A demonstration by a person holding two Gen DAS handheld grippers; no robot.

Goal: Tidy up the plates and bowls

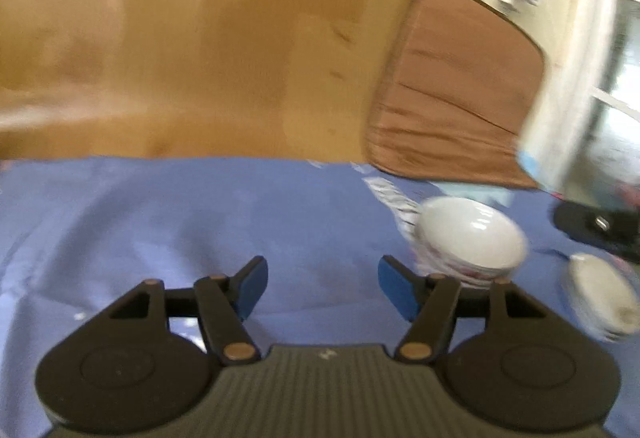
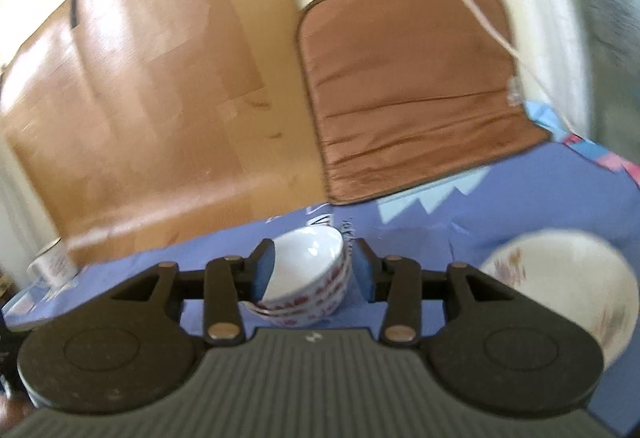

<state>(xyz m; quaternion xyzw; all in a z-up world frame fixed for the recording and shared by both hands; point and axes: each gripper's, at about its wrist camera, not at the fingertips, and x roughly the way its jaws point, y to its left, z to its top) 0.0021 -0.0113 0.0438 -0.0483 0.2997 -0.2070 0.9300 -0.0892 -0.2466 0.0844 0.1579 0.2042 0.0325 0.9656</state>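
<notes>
The stacked bowls [image 2: 308, 278] are seen tilted, mouth turned up-left, between the parted right claw [image 2: 314, 270]; no grip is shown. The left claw [image 1: 322, 288] is held wide, empty.

Right edge cuts the blurred plate [image 2: 568, 286], perhaps floral.

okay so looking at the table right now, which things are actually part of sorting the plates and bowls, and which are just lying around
Part of the job:
stack of bowls, white with red pattern
plate, on the blue cloth beside the stack

Just lying about:
brown cushion leaning at the back
cardboard sheet behind the table
roll of tape at the table's far left edge
</notes>
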